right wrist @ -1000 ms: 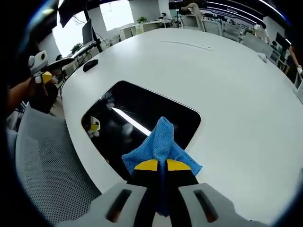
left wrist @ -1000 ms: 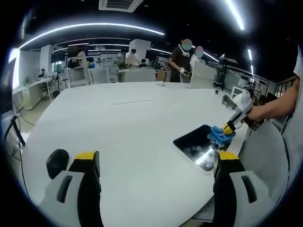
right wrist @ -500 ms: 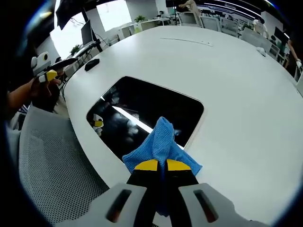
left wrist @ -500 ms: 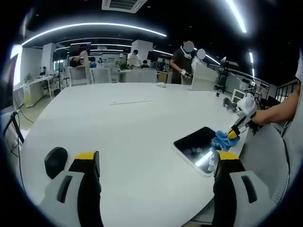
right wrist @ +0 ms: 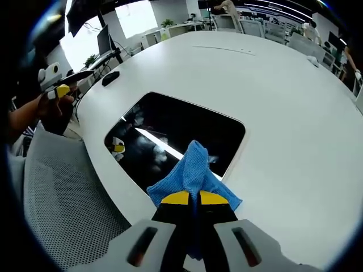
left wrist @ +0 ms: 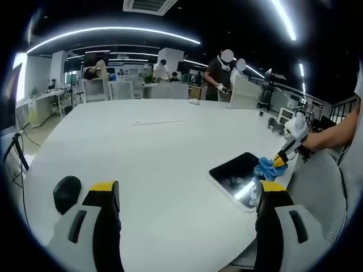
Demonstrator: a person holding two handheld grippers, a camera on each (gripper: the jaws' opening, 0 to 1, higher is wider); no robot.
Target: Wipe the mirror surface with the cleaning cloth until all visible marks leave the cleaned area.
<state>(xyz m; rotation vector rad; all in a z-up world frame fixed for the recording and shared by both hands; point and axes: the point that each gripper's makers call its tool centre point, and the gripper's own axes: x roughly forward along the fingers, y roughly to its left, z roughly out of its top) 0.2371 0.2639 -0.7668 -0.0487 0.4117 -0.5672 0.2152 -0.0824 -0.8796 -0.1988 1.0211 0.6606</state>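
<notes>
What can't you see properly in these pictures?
- Marks on the mirror: in the right gripper view, reflected lights cover its glass.
- The mirror's near edge: the blue cloth held in the right gripper covers it.
- Mirror in the left gripper view: too small, partly behind the left gripper.

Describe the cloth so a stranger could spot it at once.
Start at the big white table and find the dark mirror lying flat near its edge. The cloth sits on the mirror's rim, pinched in the right gripper. It is bright blue, the one soft, crumpled thing there.
</notes>
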